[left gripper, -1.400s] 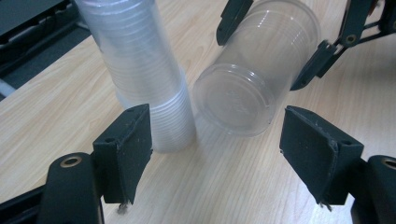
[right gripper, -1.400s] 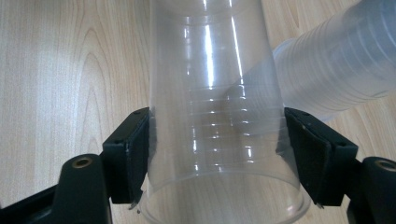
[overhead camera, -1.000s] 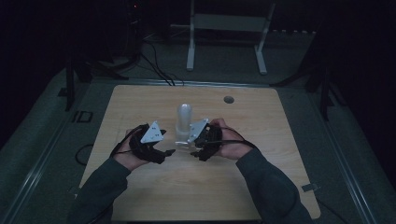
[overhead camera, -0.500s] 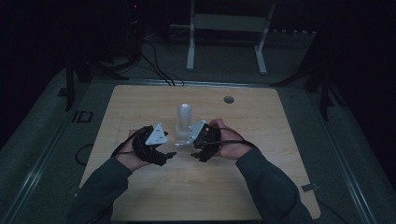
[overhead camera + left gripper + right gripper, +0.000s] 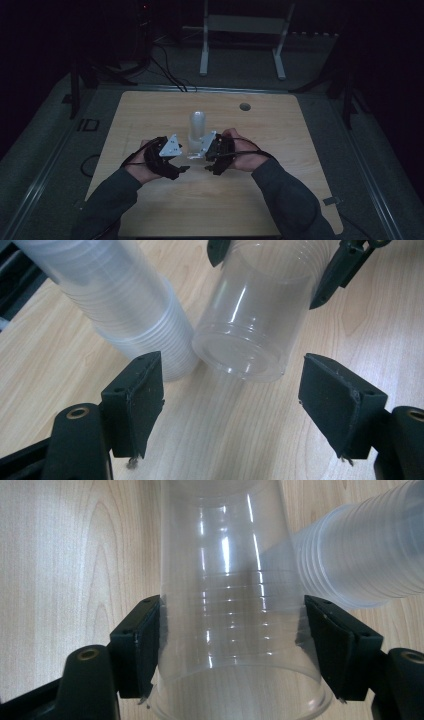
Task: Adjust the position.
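A tall stack of clear plastic cups [image 5: 196,125] stands upright at the middle of the wooden table [image 5: 260,200]. My right gripper [image 5: 232,630] is shut on a single clear cup [image 5: 232,580], one pad pressing each side near the rim. In the left gripper view that cup [image 5: 250,315] points its base toward me, just above the table and beside the stack [image 5: 125,305]. My left gripper [image 5: 230,385] stands open just short of the base, touching nothing. In the high view both grippers, left [image 5: 184,168] and right [image 5: 209,162], meet in front of the stack.
A round cable hole [image 5: 245,106] lies in the table's far right part. Beyond the far edge stand a white metal frame [image 5: 240,30] and loose cables [image 5: 165,70] on the dark floor. Bare tabletop lies on all sides of the hands.
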The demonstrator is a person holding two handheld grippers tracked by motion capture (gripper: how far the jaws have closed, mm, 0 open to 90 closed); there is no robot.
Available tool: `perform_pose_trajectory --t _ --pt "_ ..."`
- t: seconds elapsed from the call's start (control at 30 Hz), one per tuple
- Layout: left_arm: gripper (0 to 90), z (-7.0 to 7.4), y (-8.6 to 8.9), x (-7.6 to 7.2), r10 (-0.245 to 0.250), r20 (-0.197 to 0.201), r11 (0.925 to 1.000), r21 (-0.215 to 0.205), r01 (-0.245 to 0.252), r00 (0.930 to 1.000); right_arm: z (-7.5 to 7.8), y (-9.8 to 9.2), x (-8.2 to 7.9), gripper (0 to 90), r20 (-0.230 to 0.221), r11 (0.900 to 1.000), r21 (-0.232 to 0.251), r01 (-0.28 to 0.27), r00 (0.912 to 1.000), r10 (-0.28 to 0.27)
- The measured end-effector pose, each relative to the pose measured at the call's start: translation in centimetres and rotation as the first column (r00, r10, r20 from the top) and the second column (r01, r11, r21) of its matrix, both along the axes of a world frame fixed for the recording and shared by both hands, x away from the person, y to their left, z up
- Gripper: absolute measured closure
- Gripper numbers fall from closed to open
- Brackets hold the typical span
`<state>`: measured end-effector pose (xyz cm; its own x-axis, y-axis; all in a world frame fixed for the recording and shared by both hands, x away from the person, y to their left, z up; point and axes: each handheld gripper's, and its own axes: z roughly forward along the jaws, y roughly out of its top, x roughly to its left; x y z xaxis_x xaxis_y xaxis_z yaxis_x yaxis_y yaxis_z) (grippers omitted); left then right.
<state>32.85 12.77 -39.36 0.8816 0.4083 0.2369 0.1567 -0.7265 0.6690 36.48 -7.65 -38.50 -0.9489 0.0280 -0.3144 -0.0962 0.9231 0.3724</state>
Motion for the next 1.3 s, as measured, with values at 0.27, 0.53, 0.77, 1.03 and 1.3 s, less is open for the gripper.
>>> perform_pose_trajectory --t 0.27,0.53,0.77,1.03,1.3 --pt "26.0 -0.5 -0.7 0.2 -0.016 -0.013 0.9995 0.027 0.016 0.9998 -0.4 0.3 -0.1 28.1 -0.003 1.000 -0.029 -0.009 1.0000 0.009" --pt "26.0 -0.7 -1.1 0.2 -0.024 -0.013 0.9985 0.049 0.024 0.9996 -0.7 0.5 -0.2 28.1 -0.003 0.998 -0.051 -0.023 0.9997 0.023" --pt "26.0 -1.1 -1.7 0.0 -0.032 0.000 0.9956 0.088 0.032 0.9995 -1.0 0.6 -0.4 28.1 -0.013 0.997 -0.070 -0.024 0.9996 0.023" --pt "29.2 -1.2 -2.2 -0.2 -0.050 0.009 0.9920 0.116 0.049 0.9987 -1.3 1.0 -0.6 28.1 -0.012 0.995 -0.090 -0.033 0.9994 0.032" --pt "31.0 -1.4 -2.7 -0.2 -0.064 0.006 0.9900 0.126 0.063 0.9979 -1.2 1.1 -0.7 28.1 -0.013 0.995 -0.086 -0.044 0.9990 0.043"
